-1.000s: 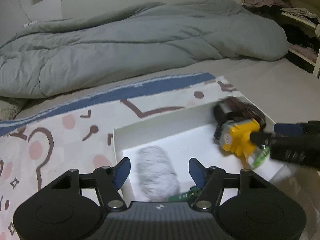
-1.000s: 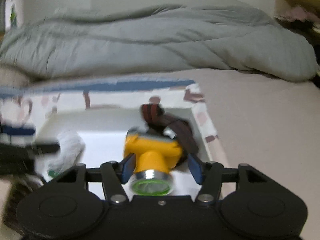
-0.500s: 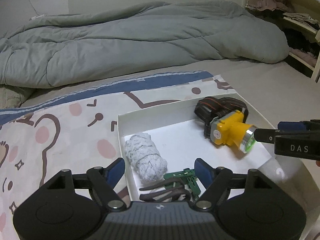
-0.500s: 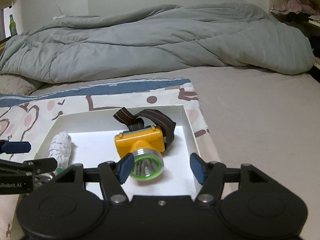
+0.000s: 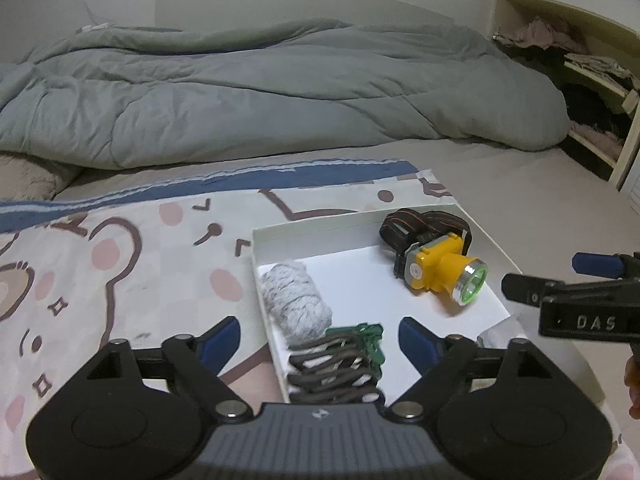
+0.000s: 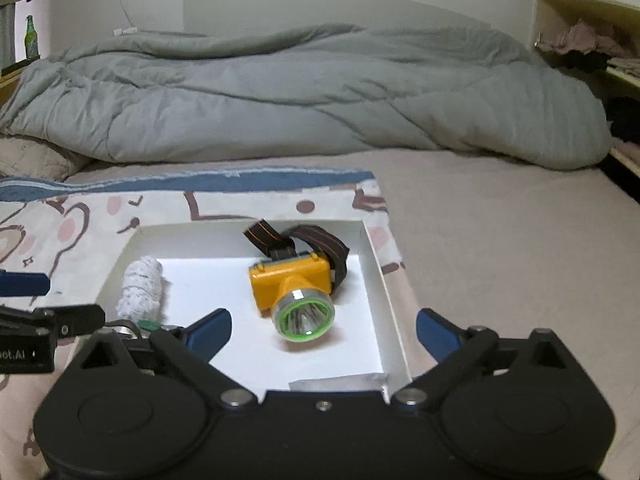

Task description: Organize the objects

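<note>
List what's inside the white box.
The box holds a yellow headlamp, a white rope bundle and a dark coiled cord with a green clip. The left tongs' body hides the cord's near end.

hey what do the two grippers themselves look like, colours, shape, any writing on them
Both look alike. The left gripper has a matte black body with two round housings, a grey ribbed centre strip bearing a small logo, black angular linkages with silver pivot screws, and blue pads. The right gripper has the same black frame and blue pads; its side shows white lettering "DAS". No cables or sleeves are visible.
</note>
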A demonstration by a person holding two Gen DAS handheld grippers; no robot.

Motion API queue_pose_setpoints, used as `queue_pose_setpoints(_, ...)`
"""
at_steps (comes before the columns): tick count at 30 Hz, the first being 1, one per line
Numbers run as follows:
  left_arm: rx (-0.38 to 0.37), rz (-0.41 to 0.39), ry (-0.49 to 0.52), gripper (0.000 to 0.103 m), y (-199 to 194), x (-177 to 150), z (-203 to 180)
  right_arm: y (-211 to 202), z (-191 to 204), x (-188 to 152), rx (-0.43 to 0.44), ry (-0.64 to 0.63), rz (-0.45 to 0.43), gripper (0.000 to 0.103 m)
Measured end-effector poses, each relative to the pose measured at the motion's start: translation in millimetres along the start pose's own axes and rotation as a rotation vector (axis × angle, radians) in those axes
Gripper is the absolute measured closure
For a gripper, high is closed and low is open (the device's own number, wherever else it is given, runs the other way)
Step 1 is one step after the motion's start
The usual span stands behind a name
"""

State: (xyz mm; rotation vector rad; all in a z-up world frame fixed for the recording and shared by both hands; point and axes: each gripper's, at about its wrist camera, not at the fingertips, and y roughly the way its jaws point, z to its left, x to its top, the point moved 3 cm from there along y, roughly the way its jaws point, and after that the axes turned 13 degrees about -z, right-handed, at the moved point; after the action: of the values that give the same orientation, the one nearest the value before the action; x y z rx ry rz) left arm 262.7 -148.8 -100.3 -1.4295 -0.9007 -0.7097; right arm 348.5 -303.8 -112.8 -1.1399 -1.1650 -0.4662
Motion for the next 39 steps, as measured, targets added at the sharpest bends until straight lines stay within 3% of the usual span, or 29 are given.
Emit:
queue_pose_setpoints(9,0.024,-0.016,-0.046,0.008,-38.8,3.0,32.4,-37.0,22.9,13.1,-0.019,0.054,-0.053,0.000)
queue_pose_setpoints(21,0.033,-0.083,-0.083,0.000,-103.0,12.8,72.0,-97.4,63.5,21.9,-0.005,-0.028,-0.086,0.000)
queue_pose_setpoints(30,0.004,-0.131,0.006,0.000,-147.6,11.0,80.3,-143.4,92.8,25.4,0.048,-0.058,-0.110,0.000)
queue_pose_setpoints(39,-0.001,-0.185,0.057,0.000,-194.6,8.4,81.1,-178.2,107.7,16.5,0.018,-0.019,-0.087,0.000)
